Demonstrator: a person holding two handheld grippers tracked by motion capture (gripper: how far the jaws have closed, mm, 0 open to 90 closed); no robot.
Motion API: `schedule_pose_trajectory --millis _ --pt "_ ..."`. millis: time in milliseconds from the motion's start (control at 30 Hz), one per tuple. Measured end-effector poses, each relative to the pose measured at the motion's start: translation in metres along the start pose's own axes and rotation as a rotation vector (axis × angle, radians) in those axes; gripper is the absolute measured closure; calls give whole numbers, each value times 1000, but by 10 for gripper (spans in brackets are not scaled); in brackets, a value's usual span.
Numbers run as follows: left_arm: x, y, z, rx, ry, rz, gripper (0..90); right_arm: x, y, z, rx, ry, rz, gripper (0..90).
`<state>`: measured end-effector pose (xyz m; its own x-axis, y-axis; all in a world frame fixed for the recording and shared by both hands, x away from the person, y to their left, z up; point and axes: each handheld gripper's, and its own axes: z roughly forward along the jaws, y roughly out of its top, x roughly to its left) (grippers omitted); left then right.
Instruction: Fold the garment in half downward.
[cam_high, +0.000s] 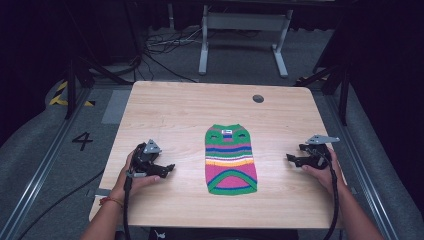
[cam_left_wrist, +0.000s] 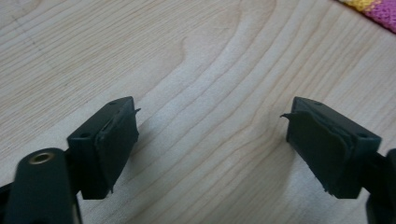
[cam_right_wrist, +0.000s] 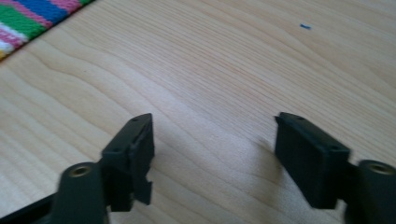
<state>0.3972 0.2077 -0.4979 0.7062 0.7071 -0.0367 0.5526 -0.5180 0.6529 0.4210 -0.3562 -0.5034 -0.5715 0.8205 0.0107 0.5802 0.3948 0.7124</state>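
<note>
A small striped knitted sweater (cam_high: 230, 159) in green, pink, blue, orange and white lies flat in the middle of the wooden table (cam_high: 175, 110), neck end away from me. My left gripper (cam_high: 169, 169) rests on the table to its left, open and empty, jaws pointing toward the sweater. My right gripper (cam_high: 291, 159) rests to its right, also open and empty. A corner of the sweater (cam_left_wrist: 371, 8) shows at the top right of the left gripper view, and its striped edge (cam_right_wrist: 32, 18) at the top left of the right gripper view. Bare wood lies between each pair of jaws.
A round grey cable port (cam_high: 258, 98) sits in the table near its far edge. Beyond the table stand a white desk frame (cam_high: 240, 35) and loose cables (cam_high: 165, 47) on the grey floor. A number 4 (cam_high: 82, 140) is marked on the floor at left.
</note>
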Motion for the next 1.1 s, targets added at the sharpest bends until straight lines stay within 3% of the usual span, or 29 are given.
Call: schedule_pose_trajectory --millis 100,167,467,567,900,1033,1100 --pt "0 5 -1 12 3 18 210 3 5 -3 -11 16 -32 351" --pt "0 8 -3 8 33 21 243 7 9 -6 -20 23 -59 365" --pt "2 35 -2 -35 33 20 269 9 40 -14 -54 32 -74 402" --pt "2 45 2 -45 50 37 281 9 51 -12 -78 46 -73 424" --pt "4 81 23 -94 59 19 297 23 91 13 -78 88 -106 474" --pt "4 92 32 -86 62 31 314 30 105 26 -69 101 -128 482" --pt "5 98 35 -105 68 32 322 33 112 33 -84 125 -117 493"
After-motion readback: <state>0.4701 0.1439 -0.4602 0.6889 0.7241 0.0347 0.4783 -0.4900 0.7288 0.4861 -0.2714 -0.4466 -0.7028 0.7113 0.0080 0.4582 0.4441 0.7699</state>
